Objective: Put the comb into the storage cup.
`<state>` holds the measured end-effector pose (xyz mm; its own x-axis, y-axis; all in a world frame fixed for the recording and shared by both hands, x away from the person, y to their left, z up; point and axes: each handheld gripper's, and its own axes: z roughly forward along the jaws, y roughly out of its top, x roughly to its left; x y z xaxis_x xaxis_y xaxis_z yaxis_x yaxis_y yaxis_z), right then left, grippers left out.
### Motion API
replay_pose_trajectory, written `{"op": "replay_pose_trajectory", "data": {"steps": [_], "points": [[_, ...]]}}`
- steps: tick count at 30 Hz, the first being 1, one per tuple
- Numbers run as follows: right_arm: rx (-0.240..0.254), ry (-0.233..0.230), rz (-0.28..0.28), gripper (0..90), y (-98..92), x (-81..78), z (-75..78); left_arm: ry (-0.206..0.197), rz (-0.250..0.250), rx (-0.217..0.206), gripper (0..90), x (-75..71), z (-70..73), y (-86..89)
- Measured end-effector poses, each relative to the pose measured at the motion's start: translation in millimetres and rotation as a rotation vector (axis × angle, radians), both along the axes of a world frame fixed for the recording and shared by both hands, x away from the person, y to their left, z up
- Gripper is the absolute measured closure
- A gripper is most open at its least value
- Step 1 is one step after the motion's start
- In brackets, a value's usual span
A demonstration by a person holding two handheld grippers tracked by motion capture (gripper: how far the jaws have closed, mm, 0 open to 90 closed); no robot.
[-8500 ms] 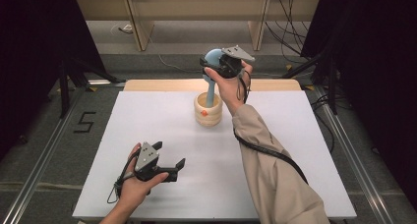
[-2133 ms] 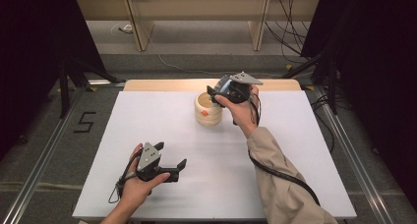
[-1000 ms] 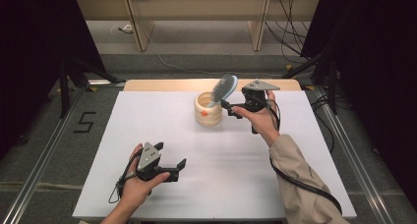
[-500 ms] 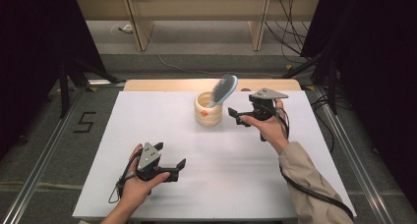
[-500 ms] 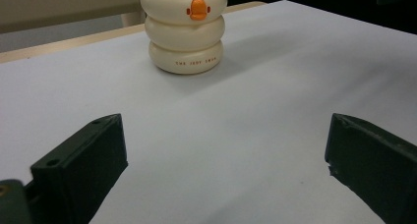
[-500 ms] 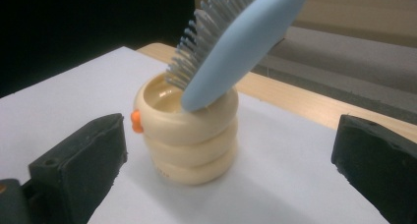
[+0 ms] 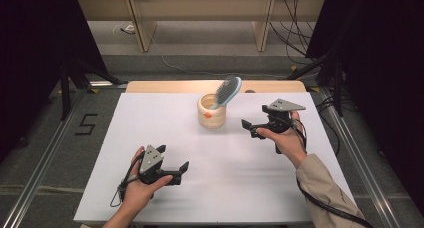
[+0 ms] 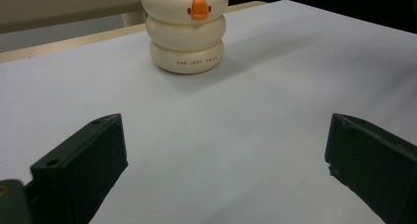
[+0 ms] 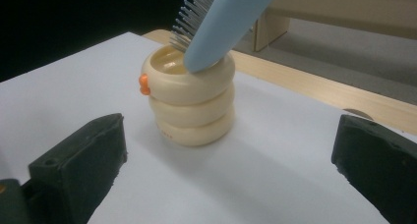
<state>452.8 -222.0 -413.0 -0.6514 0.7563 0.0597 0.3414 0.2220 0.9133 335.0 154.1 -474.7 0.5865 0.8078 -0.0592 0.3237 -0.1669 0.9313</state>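
A cream ringed cup with an orange duck bill stands upright near the table's far middle. A light blue hairbrush leans in it, handle down, bristled head sticking out up and to the right. My right gripper is open and empty, held a short way right of the cup with its jaws toward it. My left gripper rests open and empty near the front left of the table, far from the cup.
The white table top has a wooden strip along its far edge. Beyond it stand wooden furniture legs and loose cables on the floor. A floor mark "5" lies left of the table.
The right gripper lowered the hairbrush into the cup, let go of it, and drew back to the right with jaws open. The left gripper stayed still.
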Motion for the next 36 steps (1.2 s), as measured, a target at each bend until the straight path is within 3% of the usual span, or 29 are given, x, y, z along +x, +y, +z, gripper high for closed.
{"op": "replay_pose_trajectory", "data": {"steps": [18, 36], "points": [[-0.002, -0.004, 0.017, 2.2, -28.4, -40.9, -9.7, 0.0, 0.005, 0.002, 1.7, 0.5, -0.1, 1.4], [-0.001, -0.002, 0.038, 3.6, -42.3, -66.2, -19.4, -0.002, 0.008, 0.004, 1.7, 0.2, 0.2, 2.3]]}}
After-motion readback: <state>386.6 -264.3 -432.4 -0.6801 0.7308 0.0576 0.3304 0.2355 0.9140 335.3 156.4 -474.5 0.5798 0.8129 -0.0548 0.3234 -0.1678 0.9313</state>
